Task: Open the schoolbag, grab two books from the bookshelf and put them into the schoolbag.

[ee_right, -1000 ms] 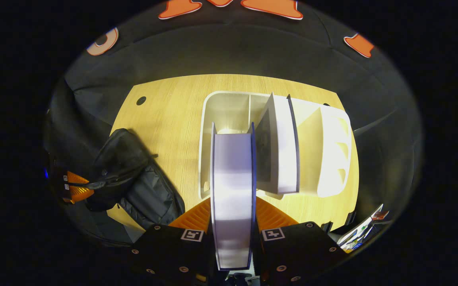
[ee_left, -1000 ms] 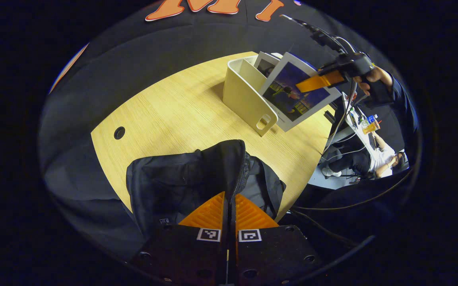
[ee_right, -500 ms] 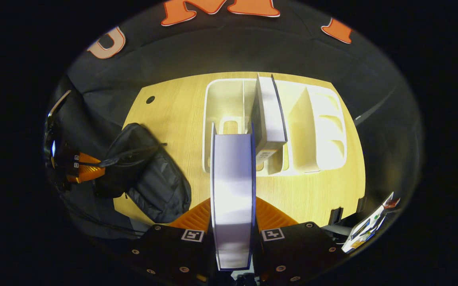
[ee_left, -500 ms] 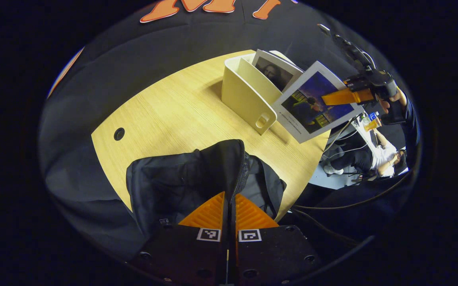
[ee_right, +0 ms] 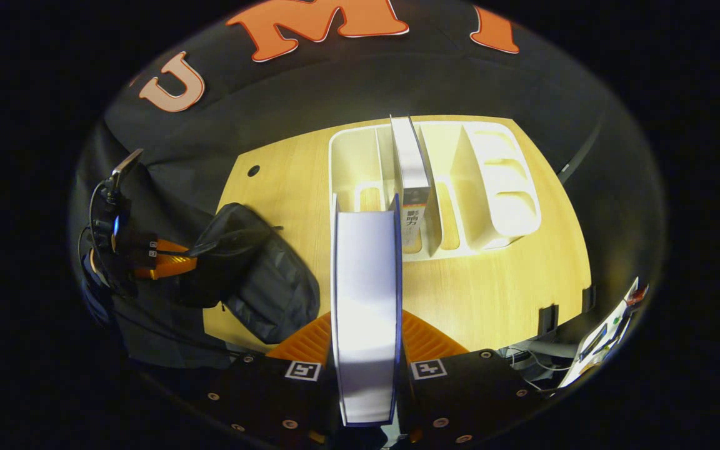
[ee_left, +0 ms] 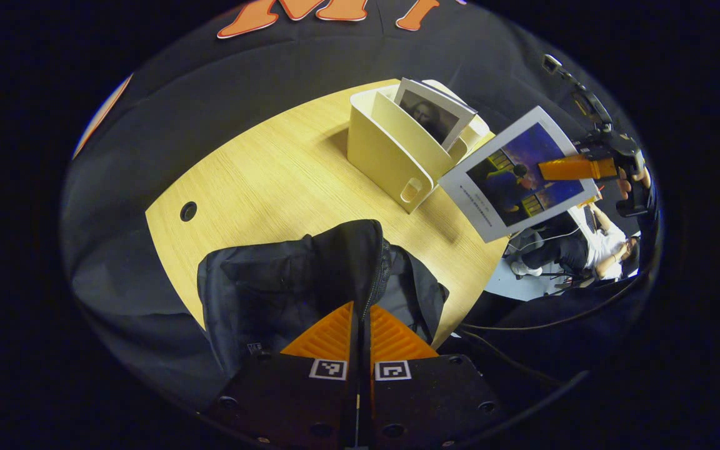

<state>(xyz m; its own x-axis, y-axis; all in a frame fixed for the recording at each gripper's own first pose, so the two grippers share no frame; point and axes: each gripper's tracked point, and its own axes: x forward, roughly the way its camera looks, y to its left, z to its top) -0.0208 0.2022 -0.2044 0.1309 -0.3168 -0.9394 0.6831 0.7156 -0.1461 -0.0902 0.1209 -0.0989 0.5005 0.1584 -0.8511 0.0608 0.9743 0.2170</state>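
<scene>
The black schoolbag [ee_left: 285, 281] lies at the near edge of the wooden table [ee_left: 272, 181]. My left gripper [ee_left: 360, 307] is shut on its raised flap beside the zipper, and it grips that flap from the left in the right gripper view [ee_right: 166, 265]. My right gripper [ee_right: 366, 315] is shut on a book [ee_right: 365, 281], seen edge-on. In the left gripper view that book [ee_left: 516, 181] hangs in the air to the right of the cream bookshelf [ee_left: 391, 150], held by the right gripper [ee_left: 575, 169]. A second book [ee_right: 411, 169] stands in the bookshelf [ee_right: 491, 187].
A round cable hole [ee_left: 188, 210] sits in the table's far left part. Beyond the table's right edge a person [ee_left: 591, 250] sits low, with cables [ee_left: 541, 325] trailing nearby. Bare tabletop lies between bag and bookshelf.
The right gripper has pulled its book out of the bookshelf and back, clear of it. The left gripper has kept its hold on the bag's flap.
</scene>
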